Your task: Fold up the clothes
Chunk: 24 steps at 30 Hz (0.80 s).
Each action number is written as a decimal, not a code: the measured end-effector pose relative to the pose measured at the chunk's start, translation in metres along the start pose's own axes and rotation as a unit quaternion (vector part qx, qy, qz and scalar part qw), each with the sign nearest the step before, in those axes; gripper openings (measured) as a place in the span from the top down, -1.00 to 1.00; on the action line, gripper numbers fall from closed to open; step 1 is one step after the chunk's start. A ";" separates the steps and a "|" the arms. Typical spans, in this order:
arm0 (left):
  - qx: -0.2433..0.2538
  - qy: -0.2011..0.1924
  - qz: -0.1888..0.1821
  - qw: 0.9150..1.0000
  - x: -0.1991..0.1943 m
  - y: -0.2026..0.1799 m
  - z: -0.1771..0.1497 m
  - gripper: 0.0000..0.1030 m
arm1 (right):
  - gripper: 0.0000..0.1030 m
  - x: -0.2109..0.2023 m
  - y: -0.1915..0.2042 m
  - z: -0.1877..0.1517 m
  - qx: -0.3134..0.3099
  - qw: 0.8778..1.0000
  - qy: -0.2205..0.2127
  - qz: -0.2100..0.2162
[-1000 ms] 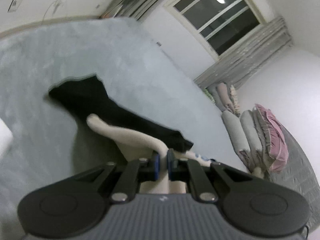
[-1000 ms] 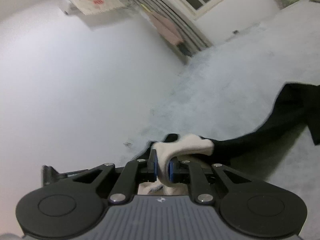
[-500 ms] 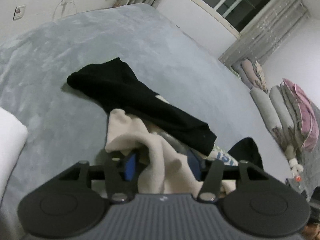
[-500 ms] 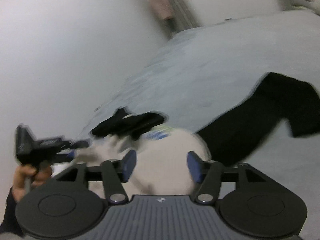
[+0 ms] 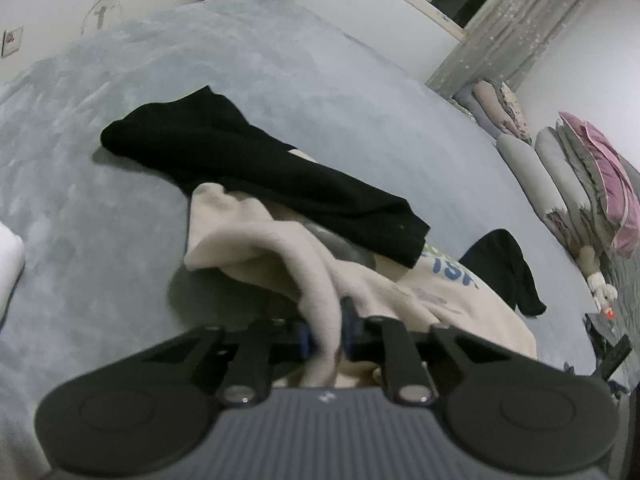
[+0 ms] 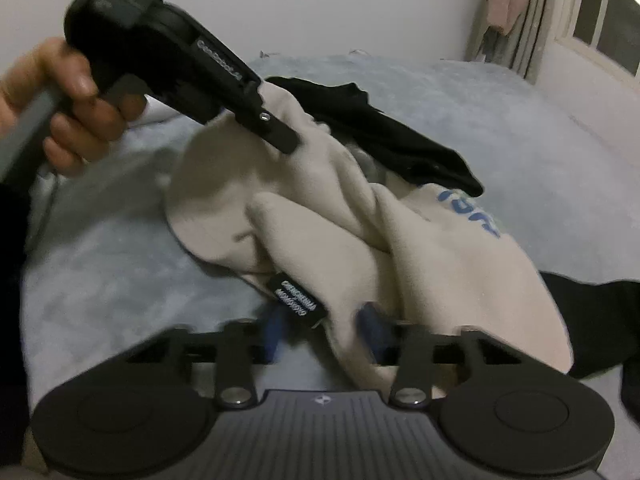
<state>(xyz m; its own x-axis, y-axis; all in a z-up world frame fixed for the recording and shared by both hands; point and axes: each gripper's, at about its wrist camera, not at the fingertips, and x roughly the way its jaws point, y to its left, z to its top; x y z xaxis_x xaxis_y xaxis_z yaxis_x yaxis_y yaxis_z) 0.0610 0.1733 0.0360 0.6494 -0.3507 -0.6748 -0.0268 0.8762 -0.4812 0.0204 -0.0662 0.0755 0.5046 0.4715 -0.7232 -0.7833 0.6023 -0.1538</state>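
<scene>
A cream sweatshirt [image 5: 280, 248] with blue lettering lies crumpled on the grey bed [image 5: 320, 92], its black sleeves [image 5: 280, 172] stretched across it just ahead of the left gripper [image 5: 326, 330]. A black woven label [image 6: 298, 300] is sewn near the hem, directly in front of the right gripper [image 6: 322, 330].

The left gripper is clenched on a fold of the cream cloth, which rises in a ridge between its blue pads. In the right wrist view the same left gripper comes in from the upper left, tilted downward, held by a bare hand [image 6: 68, 100] wrapped around its handle, its tip biting the raised cloth. The right gripper sits low at the near edge of the garment; its blue pads stand apart with cloth bunched loosely between them, so it is released, not pinching.

Beyond the left gripper the bed runs bare to the far wall. To its right, stacked pillows [image 5: 560, 168] line the bed's edge, and a white pillow [image 5: 10, 256] shows at its left.
</scene>
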 end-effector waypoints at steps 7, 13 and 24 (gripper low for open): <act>-0.047 -0.029 -0.079 0.995 -0.038 0.007 0.012 0.82 | 0.86 -0.071 -0.042 -0.002 0.074 0.990 -0.115 -0.011; -0.074 -0.051 -0.100 0.991 -0.074 0.013 0.006 0.80 | 0.86 -0.139 -0.079 -0.026 0.119 0.967 -0.219 0.048; -0.053 -0.082 -0.007 0.995 -0.080 0.026 -0.003 0.02 | 0.72 -0.106 -0.089 -0.041 0.104 0.980 -0.144 0.094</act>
<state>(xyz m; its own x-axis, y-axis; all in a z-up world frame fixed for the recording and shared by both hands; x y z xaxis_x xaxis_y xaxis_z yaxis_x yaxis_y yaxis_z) 0.0060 0.2229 0.0751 0.7648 -0.2963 -0.5720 -0.0922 0.8284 -0.5524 0.0217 -0.1963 0.1377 0.4631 0.7308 -0.5015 -0.7964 0.5914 0.1263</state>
